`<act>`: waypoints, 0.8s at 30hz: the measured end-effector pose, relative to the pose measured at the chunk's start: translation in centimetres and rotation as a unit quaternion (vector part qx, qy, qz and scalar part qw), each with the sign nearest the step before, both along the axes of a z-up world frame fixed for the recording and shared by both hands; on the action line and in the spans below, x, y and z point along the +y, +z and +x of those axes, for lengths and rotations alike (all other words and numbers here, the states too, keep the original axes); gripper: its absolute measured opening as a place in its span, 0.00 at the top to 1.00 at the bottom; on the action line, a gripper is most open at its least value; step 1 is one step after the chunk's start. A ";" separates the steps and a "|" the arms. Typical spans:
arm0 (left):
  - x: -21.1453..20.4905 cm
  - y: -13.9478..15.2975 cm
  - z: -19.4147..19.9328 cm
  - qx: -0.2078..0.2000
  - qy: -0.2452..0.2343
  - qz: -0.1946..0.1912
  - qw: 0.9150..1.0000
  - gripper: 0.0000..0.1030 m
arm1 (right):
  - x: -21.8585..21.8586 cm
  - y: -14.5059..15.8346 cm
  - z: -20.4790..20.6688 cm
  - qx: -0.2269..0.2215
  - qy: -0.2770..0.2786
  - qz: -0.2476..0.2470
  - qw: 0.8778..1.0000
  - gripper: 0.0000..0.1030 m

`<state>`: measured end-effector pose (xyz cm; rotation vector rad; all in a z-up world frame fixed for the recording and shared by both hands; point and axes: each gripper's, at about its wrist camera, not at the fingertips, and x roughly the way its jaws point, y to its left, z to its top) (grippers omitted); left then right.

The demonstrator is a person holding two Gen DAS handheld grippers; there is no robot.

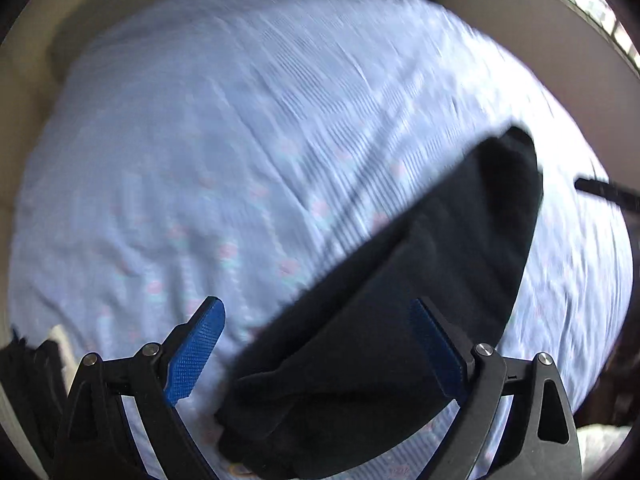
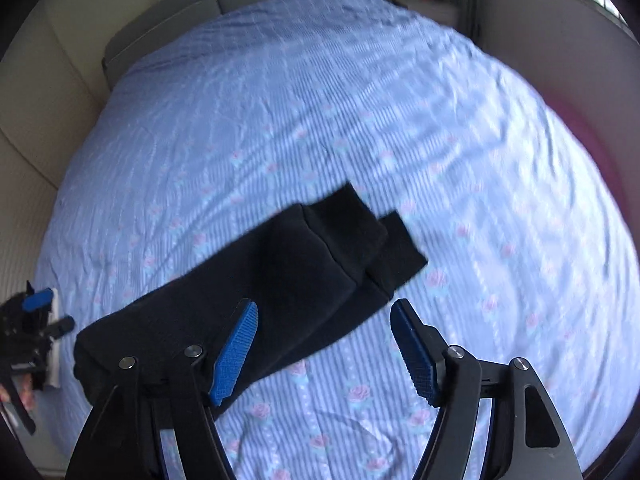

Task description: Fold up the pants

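Black pants (image 2: 280,284) lie folded lengthwise on the bed, legs stacked, cuffs (image 2: 384,248) pointing to the upper right. In the left wrist view the pants (image 1: 420,300) run from the bottom middle up to the right. My left gripper (image 1: 316,328) is open above the pants' near end, holding nothing. My right gripper (image 2: 324,320) is open above the leg end of the pants, holding nothing. The left gripper also shows at the left edge of the right wrist view (image 2: 36,320).
The bed is covered by a light blue striped sheet with small pink roses (image 2: 360,100). A beige headboard and wall (image 2: 60,80) stand beyond it. A window (image 1: 592,4) is at the upper right. The tip of the right gripper (image 1: 608,194) shows at the right edge.
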<state>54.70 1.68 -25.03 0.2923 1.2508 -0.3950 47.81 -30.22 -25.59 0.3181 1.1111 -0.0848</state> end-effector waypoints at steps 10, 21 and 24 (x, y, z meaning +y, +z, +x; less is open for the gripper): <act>-1.7 -7.2 2.3 0.130 -0.015 -0.019 0.991 0.09 | -2.9 -7.2 5.6 0.058 -0.064 0.104 0.991 0.34; -1.7 -2.0 2.0 0.098 -0.022 -0.094 0.991 0.84 | -2.3 -1.5 1.1 0.012 -0.058 0.083 0.995 0.77; -2.3 -3.6 5.0 0.104 -0.010 -0.066 0.992 0.84 | -3.2 -1.7 1.6 0.011 -0.068 0.090 0.994 0.77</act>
